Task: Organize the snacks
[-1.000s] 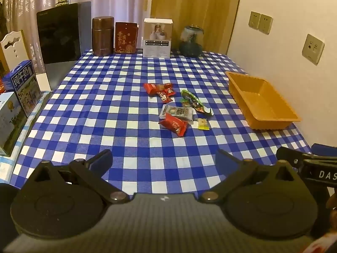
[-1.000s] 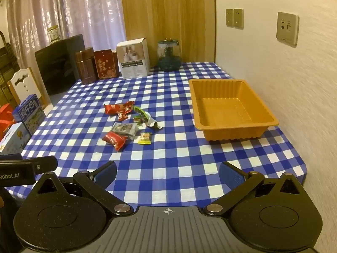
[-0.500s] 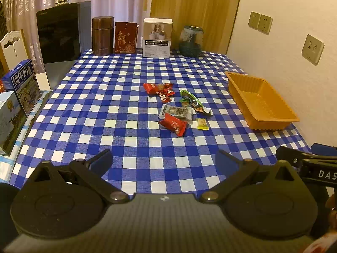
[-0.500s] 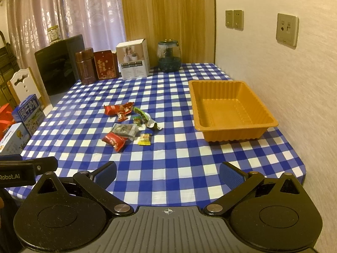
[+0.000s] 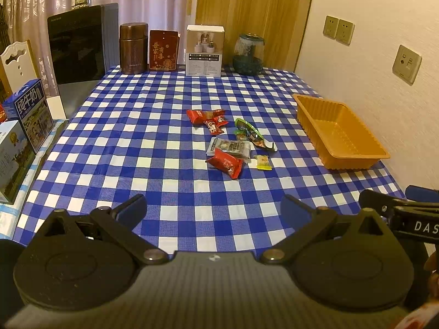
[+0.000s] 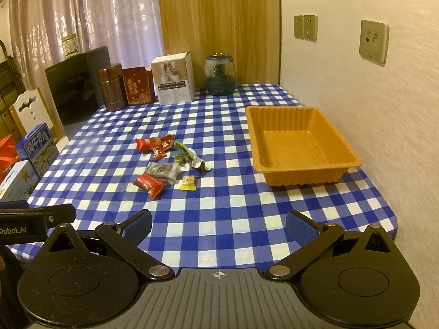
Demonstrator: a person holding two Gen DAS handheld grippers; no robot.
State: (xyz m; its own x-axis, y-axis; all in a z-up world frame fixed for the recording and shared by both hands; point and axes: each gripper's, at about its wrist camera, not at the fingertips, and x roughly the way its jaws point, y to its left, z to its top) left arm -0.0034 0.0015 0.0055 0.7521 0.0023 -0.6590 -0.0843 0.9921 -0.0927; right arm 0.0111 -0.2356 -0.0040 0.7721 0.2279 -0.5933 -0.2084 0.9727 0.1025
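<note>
left gripper fingers spread wide, holding nothing, low over near tabletop edge | right gripper likewise wide apart and empty, poised to reach | snacks loose in a cluster at 11 o'clock, none sorted | orange tray at 1 o'clock, empty, likely the destination

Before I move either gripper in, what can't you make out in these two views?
- Print on the snack wrappers: too small in both views.
- Grey packet: its near edge is covered by the red packet.
- Tray: near wall hides part of the floor in the right wrist view.
- Right gripper: cut off by the right edge in the left wrist view.
</note>
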